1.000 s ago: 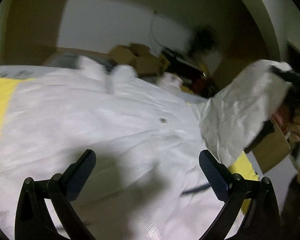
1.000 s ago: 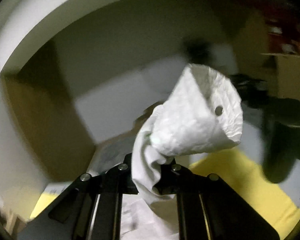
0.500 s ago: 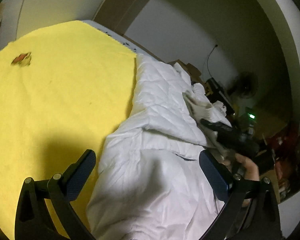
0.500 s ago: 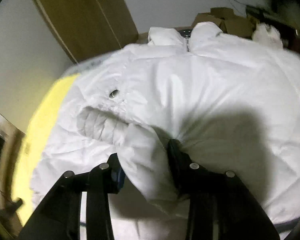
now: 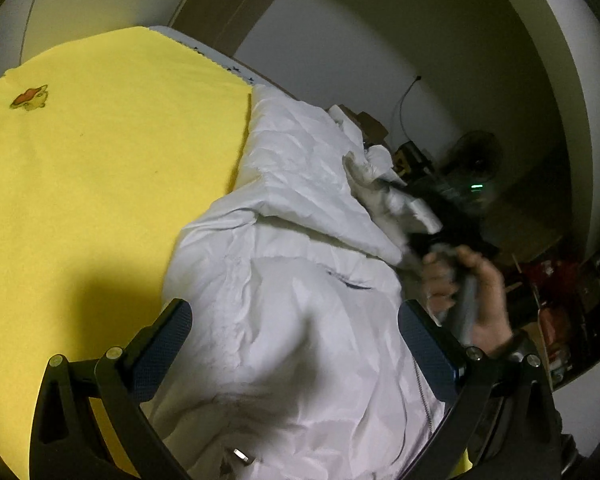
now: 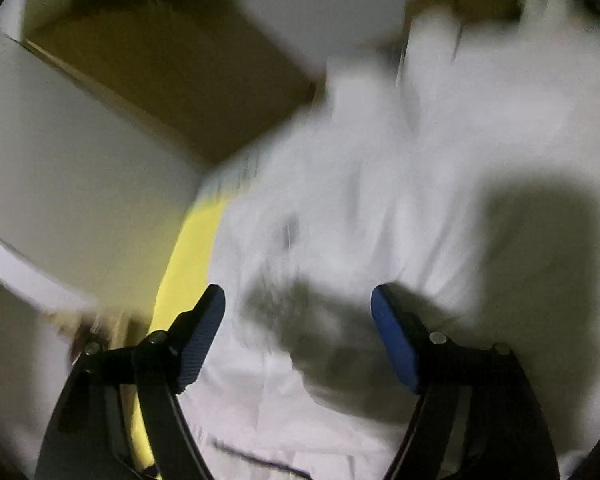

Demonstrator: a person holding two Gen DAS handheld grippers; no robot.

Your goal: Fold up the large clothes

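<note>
The white jacket (image 5: 300,280) lies rumpled on a yellow sheet (image 5: 100,180), which shows from 8 to 11 o'clock of it. The left gripper (image 5: 294,344) hangs over the jacket, jaws wide, nothing between them. The right gripper (image 6: 298,332) has just been opening; its jaws are clear of the fabric.

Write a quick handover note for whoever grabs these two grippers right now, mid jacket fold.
Left gripper: open, empty, over the lower part of the white padded jacket.
Right gripper: jaws have just been opening, now apart with nothing pinched; it hovers over the jacket.
The jacket lies on the yellow cloth cover of the bed, with its sleeve laid across the body.
Done: one sleeve folded in and released.
Left: the remaining folds; the right wrist view is blurred, so check the lay first.
</note>
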